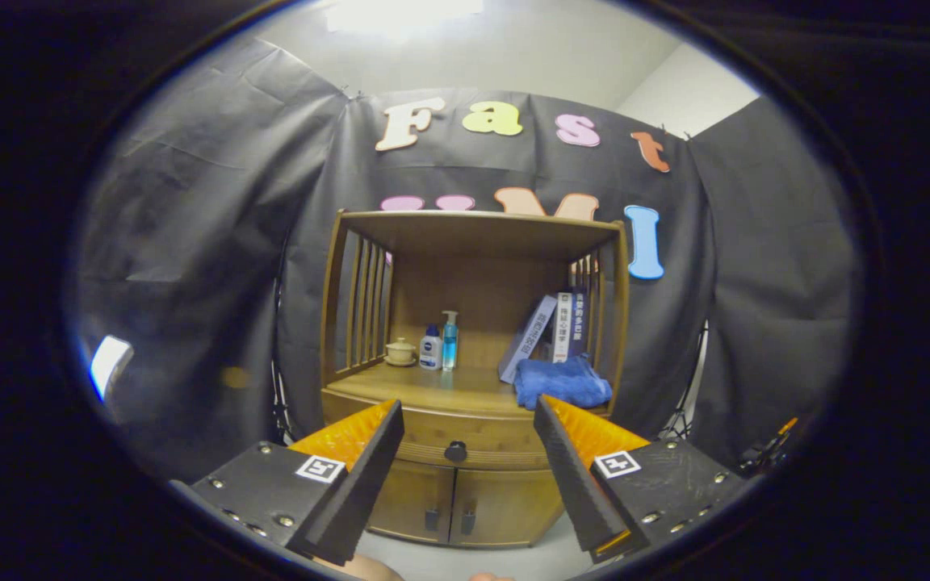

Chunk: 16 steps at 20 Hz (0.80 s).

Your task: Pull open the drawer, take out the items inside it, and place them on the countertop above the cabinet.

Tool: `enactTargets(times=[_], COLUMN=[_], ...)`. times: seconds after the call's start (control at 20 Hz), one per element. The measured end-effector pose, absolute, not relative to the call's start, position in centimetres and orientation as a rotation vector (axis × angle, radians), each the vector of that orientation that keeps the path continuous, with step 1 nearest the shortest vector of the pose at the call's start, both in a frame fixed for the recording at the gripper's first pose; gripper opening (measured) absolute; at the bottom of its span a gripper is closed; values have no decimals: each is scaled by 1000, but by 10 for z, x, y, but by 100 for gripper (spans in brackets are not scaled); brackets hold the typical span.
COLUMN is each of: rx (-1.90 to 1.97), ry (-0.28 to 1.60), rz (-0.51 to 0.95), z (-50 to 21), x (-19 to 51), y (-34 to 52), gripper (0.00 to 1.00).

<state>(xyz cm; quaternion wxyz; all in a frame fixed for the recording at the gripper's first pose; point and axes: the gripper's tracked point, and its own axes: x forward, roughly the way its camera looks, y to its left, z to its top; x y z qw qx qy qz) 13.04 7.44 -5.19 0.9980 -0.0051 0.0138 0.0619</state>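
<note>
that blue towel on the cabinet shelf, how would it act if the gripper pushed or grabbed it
The blue towel lies crumpled, so it would likely flop and bunch rather than slide whole. It looks soft and probably light. The open gripper is well short of it, the books right behind.

Dim booth, one bright ceiling light [404, 14] overexposed at top, soft glare patch [110, 363] on the left cloth, shelf [473, 307] inside in warm shadow, centre fairly sharp, strong fisheye bending and darkening toward the rim, near fingers [368, 476] of the hand-held gripper [465, 492], spread apart, slightly soft
</note>
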Motion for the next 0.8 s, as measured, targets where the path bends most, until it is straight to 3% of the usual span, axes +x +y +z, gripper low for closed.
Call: enactTargets(times=[0.8], rx=[-3], ry=[189], rz=[75], z=[-223], x=[294], y=[111], gripper=[97])
